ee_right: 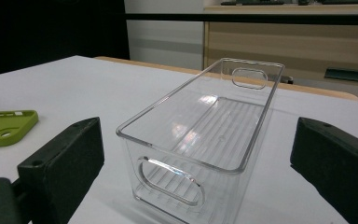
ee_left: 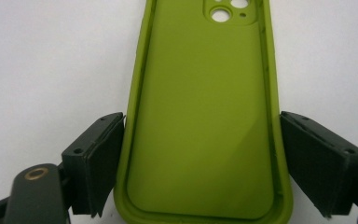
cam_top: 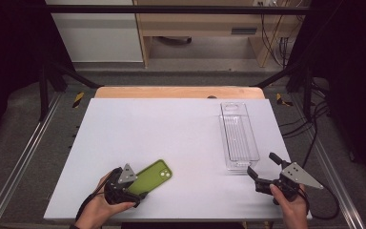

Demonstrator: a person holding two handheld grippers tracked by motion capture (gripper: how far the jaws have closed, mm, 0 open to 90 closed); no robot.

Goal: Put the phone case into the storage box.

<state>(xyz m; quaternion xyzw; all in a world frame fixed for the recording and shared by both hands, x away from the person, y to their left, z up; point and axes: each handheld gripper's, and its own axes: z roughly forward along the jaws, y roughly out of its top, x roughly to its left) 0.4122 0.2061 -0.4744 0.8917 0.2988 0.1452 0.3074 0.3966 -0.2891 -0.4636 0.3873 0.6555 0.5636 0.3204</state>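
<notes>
The jaws of the left gripper [ee_left: 200, 163] are standing on either side of a green phone case [ee_left: 205, 121], one pad just beside each long edge; I cannot tell whether they are pressing on it or only flanking it. The case is lying flat with its hollow inner side facing up, a smooth olive-green shell with a raised lip running around it and round camera cut-outs at its far end. It is sitting near the front left of the white table [cam_top: 171, 138], angled with its camera end pointing away and to the right. Well apart from it, on the right side of the table, a clear plastic bin [cam_top: 238, 136] is standing upright, long and narrow, with ribbed floor and oval handle holes. The right gripper [cam_top: 263, 168] is hovering just in front of the bin, its jaws spread wide and gripping nothing.
</notes>
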